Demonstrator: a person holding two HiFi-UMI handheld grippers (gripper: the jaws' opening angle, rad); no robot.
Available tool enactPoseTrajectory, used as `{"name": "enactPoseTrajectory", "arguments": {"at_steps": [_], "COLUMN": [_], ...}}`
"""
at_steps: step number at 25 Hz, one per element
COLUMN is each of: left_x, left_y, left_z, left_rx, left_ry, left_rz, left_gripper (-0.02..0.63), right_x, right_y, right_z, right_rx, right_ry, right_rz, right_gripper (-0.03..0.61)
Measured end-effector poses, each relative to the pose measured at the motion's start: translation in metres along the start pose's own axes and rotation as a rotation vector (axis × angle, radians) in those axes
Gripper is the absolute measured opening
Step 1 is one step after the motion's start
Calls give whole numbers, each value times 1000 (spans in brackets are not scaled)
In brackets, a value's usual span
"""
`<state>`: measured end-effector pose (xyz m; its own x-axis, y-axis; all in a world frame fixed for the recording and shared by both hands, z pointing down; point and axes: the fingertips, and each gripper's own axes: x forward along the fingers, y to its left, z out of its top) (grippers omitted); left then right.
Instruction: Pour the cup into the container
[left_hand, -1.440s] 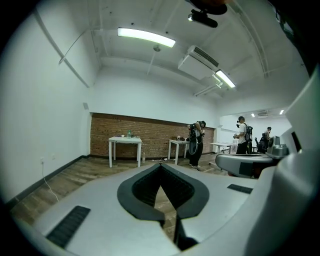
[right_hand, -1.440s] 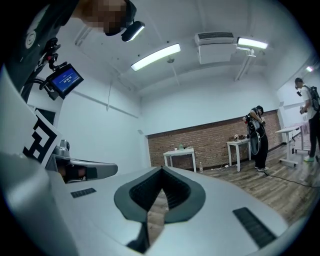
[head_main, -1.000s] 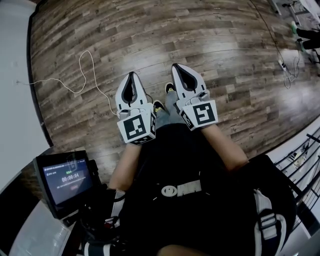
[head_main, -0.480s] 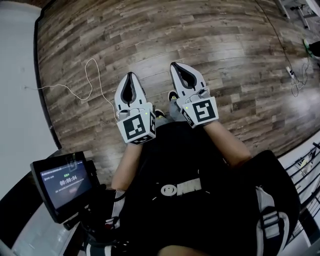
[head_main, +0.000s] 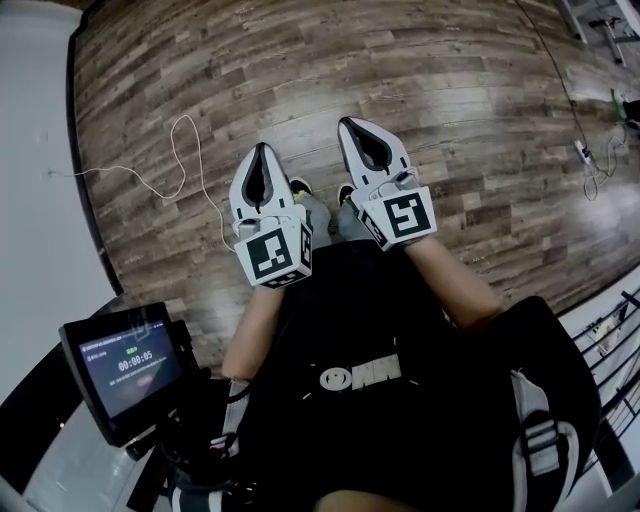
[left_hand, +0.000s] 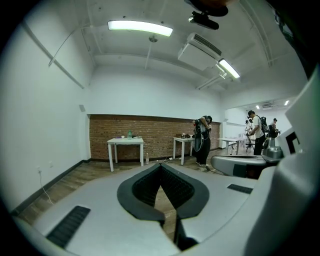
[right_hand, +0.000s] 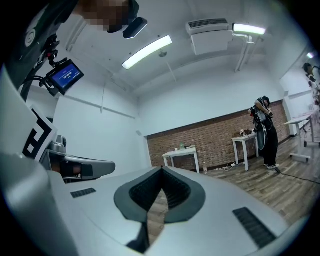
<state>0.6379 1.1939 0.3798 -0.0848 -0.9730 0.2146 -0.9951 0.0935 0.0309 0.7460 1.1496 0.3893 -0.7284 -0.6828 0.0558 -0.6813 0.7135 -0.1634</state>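
No cup or container can be made out close by. In the head view my left gripper (head_main: 262, 148) and right gripper (head_main: 352, 122) are held side by side over the wooden floor (head_main: 430, 70), pointing forward. Both are shut with nothing between the jaws. The left gripper view shows the left gripper (left_hand: 161, 164) closed and aimed at a far white table (left_hand: 125, 141) by a brick wall, with a small green item (left_hand: 129, 134) on it. In the right gripper view, beyond the right gripper (right_hand: 161, 169), is the same white table (right_hand: 182, 151).
A white cable (head_main: 185, 150) lies looped on the floor at the left, near a white wall (head_main: 40, 150). A small monitor (head_main: 125, 365) hangs at the person's left hip. A second table (left_hand: 184, 140) and a standing person (left_hand: 202, 140) are farther right; more people stand beyond.
The floor and the white cable have slid a little in the head view as the person walks. Both grippers stay side by side and shut.
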Motion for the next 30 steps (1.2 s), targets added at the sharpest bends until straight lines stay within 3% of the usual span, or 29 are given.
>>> {"name": "enactPoseTrajectory", "arguments": {"at_steps": [8,14,30], "left_x": [31,98,121], "left_y": [60,131,132], "left_z": [0,12,40], "left_rx": [-28,-58,-43], "left_ry": [1,0,-71], "left_rz": [-25,-52,-33], "left_gripper": [-2,-2,-2], "right_x": [66,168,188], "right_y": [25,45,39], "right_z": [-1,-9,12], "right_rx": [-20,-39,-73], "right_ry": [11,67,-3], "right_rz": [-22,-7,35], "right_gripper": [-2,-2,-2]}}
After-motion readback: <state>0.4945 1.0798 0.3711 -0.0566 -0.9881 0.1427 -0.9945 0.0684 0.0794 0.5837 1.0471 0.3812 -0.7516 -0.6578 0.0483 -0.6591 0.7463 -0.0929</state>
